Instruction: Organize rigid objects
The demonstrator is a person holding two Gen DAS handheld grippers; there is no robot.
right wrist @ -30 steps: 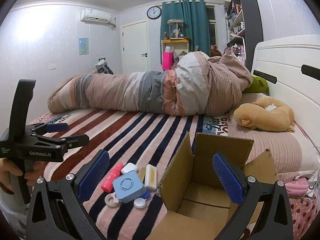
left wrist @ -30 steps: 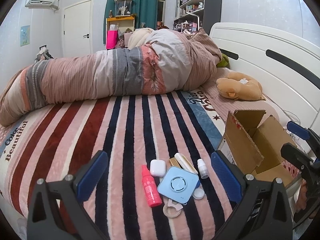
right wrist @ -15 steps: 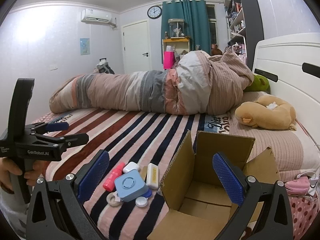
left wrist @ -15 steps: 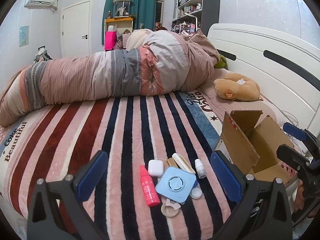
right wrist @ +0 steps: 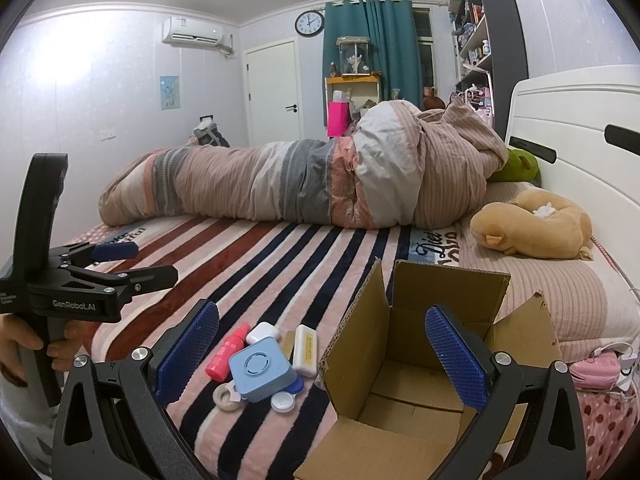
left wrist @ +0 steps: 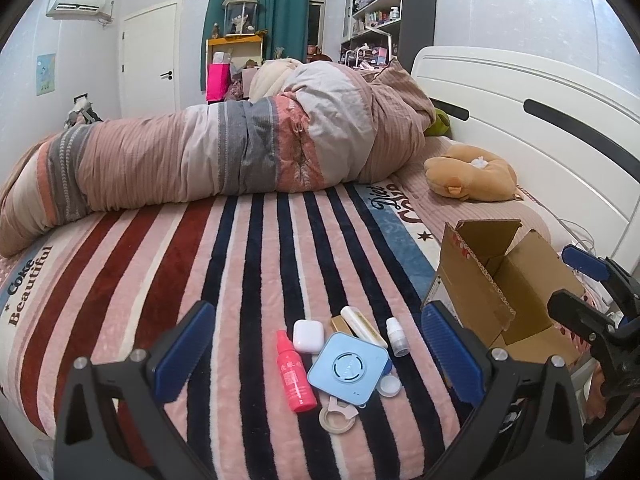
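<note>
A cluster of small items lies on the striped blanket: a light blue square box (left wrist: 348,367) (right wrist: 261,368), a pink spray bottle (left wrist: 294,374) (right wrist: 227,351), a white earbud case (left wrist: 308,335) (right wrist: 262,332), a cream case (left wrist: 363,326) (right wrist: 305,350), a small white bottle (left wrist: 397,337), a tape ring (left wrist: 337,416) (right wrist: 226,395) and a white lid (left wrist: 389,385) (right wrist: 282,401). An open cardboard box (left wrist: 504,292) (right wrist: 416,364), empty, stands right of them. My left gripper (left wrist: 316,354) is open above the cluster. My right gripper (right wrist: 322,354) is open, hovering at the box's left flap.
A rolled duvet (left wrist: 224,156) lies across the far side of the bed. A tan plush toy (left wrist: 472,176) rests near the white headboard (left wrist: 520,120). Pink items and cables (right wrist: 596,364) lie at the bed's right edge.
Both grippers have drifted slightly: the items sit a little higher between the left fingers and the box has shifted slightly in the right view. Nothing was grasped or moved.
</note>
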